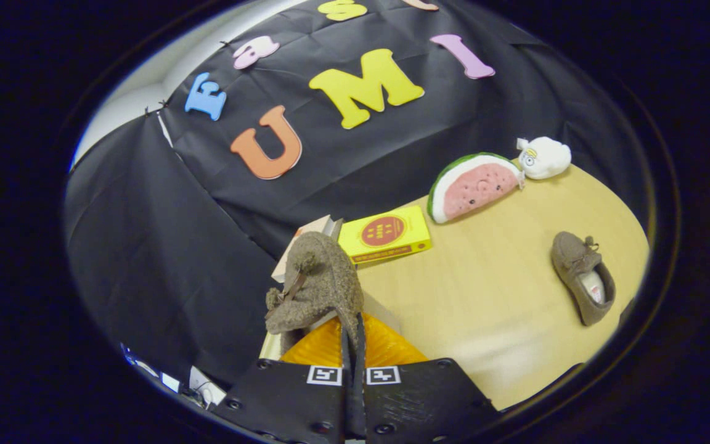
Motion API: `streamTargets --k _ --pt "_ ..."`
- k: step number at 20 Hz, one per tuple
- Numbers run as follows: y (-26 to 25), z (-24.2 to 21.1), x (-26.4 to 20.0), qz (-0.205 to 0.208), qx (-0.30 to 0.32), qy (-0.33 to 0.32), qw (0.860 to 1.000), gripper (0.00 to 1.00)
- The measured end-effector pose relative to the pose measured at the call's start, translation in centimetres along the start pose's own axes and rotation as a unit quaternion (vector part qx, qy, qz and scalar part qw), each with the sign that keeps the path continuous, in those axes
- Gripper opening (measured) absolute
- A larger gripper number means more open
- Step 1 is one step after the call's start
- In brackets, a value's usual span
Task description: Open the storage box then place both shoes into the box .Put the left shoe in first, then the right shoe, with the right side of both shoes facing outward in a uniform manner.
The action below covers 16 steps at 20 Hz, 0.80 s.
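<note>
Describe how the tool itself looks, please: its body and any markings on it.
The tool has a broad dark body built of two flat plates with small screws. Each plate carries a square black-and-white marker near the thin fingers, which stand pressed close together.

The gripper [353,336] has its fingers pressed together on the heel edge of a brown fuzzy shoe [318,283], and the pinched part of that edge is hidden between them. The shoe covers much of what lies behind it. An orange storage box [386,348] shows as a small ribbed patch just below the shoe, the rest concealed by the shoe and the gripper body. A pale book [306,237] behind the shoe shows a corner and a thin edge. The round emblem on the yellow box [386,237] beside the shoe is too small to make out.
</note>
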State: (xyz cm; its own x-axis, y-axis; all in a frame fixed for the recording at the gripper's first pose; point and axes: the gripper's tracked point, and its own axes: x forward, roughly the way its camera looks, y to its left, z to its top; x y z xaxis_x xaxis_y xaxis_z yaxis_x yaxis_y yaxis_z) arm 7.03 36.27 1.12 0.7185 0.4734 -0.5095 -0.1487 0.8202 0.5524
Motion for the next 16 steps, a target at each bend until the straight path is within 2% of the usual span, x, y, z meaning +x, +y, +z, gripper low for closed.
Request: streamTargets --k 4,6,10,14,16 --pt "4.2 -3.3 3.6 0.003 0.014 0.019 1.0 0.0" --pt "5.5 -5.4 5.7 0.004 0.057 0.038 0.998 0.0" --pt "6.2 -8.9 8.9 -0.021 0.057 0.054 0.997 0.0" --pt "5.5 -11.4 10.1 -0.047 0.056 0.04 0.997 0.0" --pt "5.1 -12.5 10.5 -0.054 0.075 0.037 0.995 0.0"
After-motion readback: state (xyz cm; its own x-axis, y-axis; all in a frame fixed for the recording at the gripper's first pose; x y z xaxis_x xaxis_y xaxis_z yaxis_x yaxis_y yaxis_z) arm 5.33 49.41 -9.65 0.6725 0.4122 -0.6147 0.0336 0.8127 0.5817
